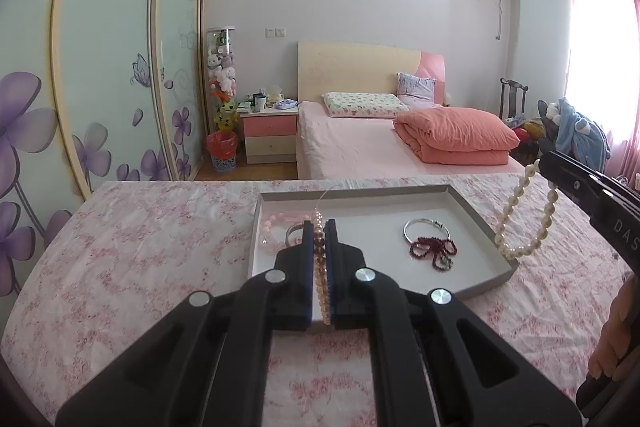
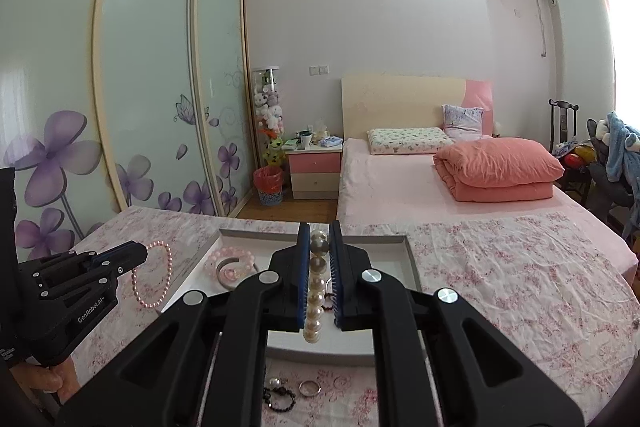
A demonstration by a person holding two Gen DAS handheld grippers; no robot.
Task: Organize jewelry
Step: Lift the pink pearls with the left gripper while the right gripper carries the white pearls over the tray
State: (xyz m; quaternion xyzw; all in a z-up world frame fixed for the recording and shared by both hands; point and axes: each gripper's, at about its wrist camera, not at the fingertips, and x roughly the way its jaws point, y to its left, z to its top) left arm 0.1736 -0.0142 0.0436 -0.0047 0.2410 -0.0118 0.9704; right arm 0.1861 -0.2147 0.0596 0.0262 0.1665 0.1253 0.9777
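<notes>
Up close in the left wrist view, the left gripper (image 1: 319,227) had its jaws clamped on a pink bead bracelet (image 1: 320,267). The bracelet ran straight along the jaws. The grey tray (image 1: 472,223) lay on the table just ahead and below. Far right, the right gripper (image 1: 548,157) held up a pearl bracelet (image 1: 520,223) over the tray's right edge.

From the right wrist view, the right gripper (image 2: 319,227) was clamped on the pearl bracelet (image 2: 316,291), with the tray (image 2: 412,259) right below. It looked nearer the tray than the left gripper (image 2: 142,253), whose pink bead bracelet (image 2: 154,275) hung beside the tray's left edge. A ring (image 2: 310,388) lay on the table.
</notes>
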